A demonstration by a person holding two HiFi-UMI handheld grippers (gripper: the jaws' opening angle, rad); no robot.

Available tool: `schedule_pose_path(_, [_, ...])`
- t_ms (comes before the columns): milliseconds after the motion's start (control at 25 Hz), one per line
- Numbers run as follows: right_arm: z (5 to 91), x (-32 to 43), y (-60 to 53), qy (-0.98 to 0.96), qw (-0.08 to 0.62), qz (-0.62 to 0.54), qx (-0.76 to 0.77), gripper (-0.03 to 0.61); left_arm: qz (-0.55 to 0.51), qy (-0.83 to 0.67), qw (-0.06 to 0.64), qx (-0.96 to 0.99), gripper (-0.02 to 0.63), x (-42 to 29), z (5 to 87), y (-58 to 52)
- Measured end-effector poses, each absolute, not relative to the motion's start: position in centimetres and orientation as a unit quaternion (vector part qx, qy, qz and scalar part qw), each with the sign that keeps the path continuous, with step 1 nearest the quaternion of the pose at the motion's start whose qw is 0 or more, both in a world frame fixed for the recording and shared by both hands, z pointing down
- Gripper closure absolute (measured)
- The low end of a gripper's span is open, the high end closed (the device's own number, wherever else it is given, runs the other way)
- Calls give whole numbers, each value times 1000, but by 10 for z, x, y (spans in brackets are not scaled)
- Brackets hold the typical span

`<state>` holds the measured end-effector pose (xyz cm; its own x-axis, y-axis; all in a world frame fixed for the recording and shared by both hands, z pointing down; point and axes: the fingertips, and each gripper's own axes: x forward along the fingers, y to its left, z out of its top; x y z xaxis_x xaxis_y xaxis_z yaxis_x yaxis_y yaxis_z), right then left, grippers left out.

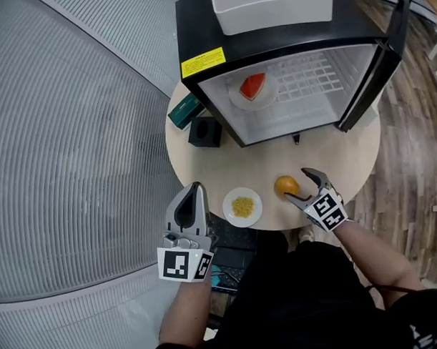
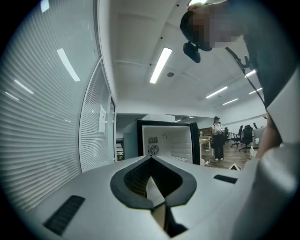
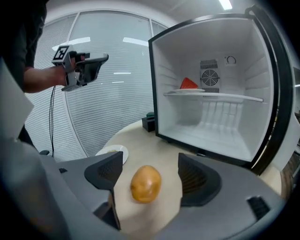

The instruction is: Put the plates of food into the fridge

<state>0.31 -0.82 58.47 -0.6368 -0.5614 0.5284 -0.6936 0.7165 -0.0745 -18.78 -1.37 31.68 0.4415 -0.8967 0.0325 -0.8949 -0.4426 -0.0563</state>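
Observation:
A small black fridge (image 1: 199, 35) stands open on the round table (image 1: 261, 158). On its upper shelf sits a white plate with a red watermelon slice (image 1: 253, 89), which the right gripper view shows too (image 3: 189, 86). A second white plate with yellow food (image 1: 242, 206) rests near the table's front edge. Beside it lies an orange-yellow round fruit (image 1: 285, 184). My right gripper (image 1: 296, 185) is open, its jaws on either side of the fruit (image 3: 146, 184) without touching it. My left gripper (image 1: 196, 189) is shut and empty, held off the table's left edge, pointing level toward the fridge (image 2: 168, 143).
The fridge door (image 1: 372, 79) hangs open at the right. A black box (image 1: 205, 132) and a green box (image 1: 185, 110) sit left of the fridge. A white box (image 1: 272, 7) lies on its top. Slatted blinds (image 1: 74, 139) fill the left side.

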Motion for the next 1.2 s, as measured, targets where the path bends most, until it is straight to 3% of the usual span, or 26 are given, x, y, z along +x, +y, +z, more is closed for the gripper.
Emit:
schedule_pose_path(600, [668, -16, 1, -878, 320, 154, 321, 219, -67, 608, 28, -791, 607, -236, 314, 48])
schedule_pose_path(1200, [695, -16, -3, -850, 355, 177, 348, 222, -67, 572, 27, -817, 607, -247, 318, 16])
